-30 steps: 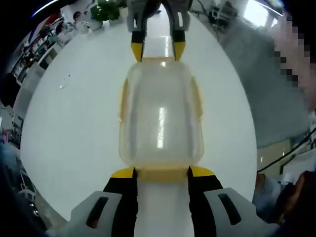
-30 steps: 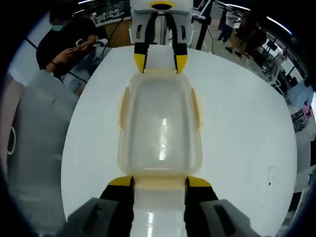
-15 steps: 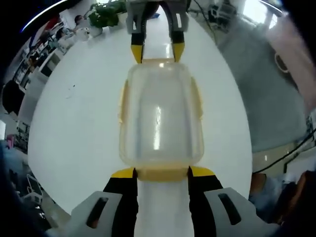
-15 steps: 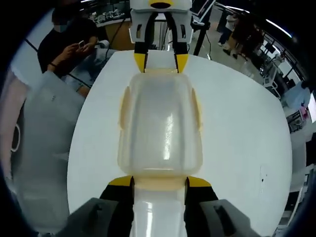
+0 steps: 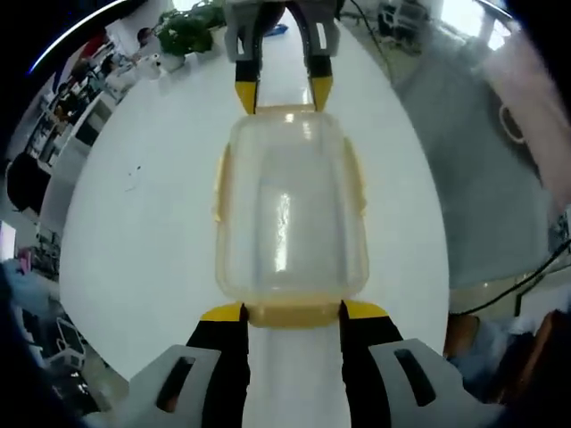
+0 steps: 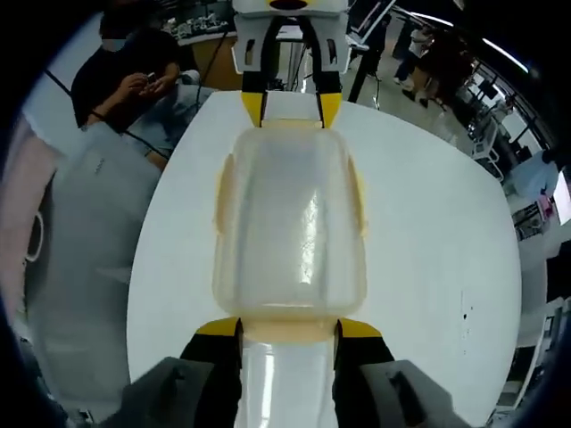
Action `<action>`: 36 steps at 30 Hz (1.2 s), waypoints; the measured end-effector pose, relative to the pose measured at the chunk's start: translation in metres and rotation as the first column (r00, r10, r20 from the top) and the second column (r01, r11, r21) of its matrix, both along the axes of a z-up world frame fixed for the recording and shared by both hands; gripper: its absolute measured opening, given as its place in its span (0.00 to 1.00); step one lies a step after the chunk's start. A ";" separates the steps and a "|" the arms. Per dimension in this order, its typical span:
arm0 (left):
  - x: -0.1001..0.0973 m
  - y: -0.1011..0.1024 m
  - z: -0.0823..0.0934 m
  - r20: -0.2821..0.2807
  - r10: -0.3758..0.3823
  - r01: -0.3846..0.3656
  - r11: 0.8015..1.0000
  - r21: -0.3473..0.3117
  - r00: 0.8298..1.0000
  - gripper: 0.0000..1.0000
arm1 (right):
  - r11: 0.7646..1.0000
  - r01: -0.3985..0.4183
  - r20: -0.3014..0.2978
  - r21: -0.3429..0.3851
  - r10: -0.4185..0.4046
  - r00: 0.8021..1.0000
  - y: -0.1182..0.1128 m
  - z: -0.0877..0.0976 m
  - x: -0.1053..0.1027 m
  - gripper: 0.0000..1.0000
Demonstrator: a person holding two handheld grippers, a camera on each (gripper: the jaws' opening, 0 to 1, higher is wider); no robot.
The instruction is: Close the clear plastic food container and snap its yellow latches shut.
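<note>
**Op:** Anything shifting since the half-second-earlier pictures?

**Obs:** Barely. Both cameras are tilting a little, so the room is sliding past, while the box is keeping its place between your tools.

**Op:** Tongs?

**Obs:** Your left gripper (image 5: pixel 290 310) is standing with jaws apart, tips bracketing the yellow end latch (image 5: pixel 293 314) at the container's near end. Your right gripper (image 6: pixel 285 326) is doing the same at the opposite end; neither is clamping anything.

**Op:** Where is the container lying?

**Obs:** The clear plastic container (image 5: pixel 290 209) is sitting lid-on upon the white table (image 5: pixel 143 232), straight ahead of both tools, its long axis running gripper to gripper. Each is equally near its own end.

**Op:** Count?

**Obs:** One container, two grippers; you are seeing four yellow latches, two at the ends, two on the long sides.
</note>
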State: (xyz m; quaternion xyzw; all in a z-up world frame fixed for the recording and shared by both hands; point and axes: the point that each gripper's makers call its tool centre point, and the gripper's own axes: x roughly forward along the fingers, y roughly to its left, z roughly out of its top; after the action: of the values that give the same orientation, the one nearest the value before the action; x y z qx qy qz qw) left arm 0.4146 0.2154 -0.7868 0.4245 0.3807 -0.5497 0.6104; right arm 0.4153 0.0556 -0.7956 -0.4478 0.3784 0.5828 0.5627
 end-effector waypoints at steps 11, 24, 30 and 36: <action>0.000 -0.029 0.005 0.018 -0.009 0.009 1.000 0.002 1.000 0.37 | 1.000 0.009 0.009 -0.024 -0.009 1.000 -0.032 0.004 0.000 0.37; 0.002 -0.078 -0.002 0.019 -0.047 0.047 0.999 -0.005 0.999 0.37 | 0.998 0.054 -0.011 -0.043 -0.055 0.998 -0.079 -0.003 -0.006 0.37; 0.005 -0.100 -0.003 0.014 -0.062 0.062 0.998 -0.013 0.998 0.37 | 0.996 0.072 -0.008 -0.059 -0.073 0.997 -0.102 -0.003 -0.006 0.37; 0.006 -0.121 -0.005 0.008 -0.065 0.065 0.997 -0.029 0.998 0.37 | 0.993 0.088 -0.011 -0.080 -0.089 0.996 -0.125 -0.001 -0.005 0.37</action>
State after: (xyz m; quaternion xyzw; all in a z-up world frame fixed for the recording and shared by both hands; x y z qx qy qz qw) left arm 0.4208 0.0943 -0.7920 0.4297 0.3564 -0.5733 0.5997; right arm 0.4102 -0.0690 -0.7971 -0.4482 0.4247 0.5453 0.5669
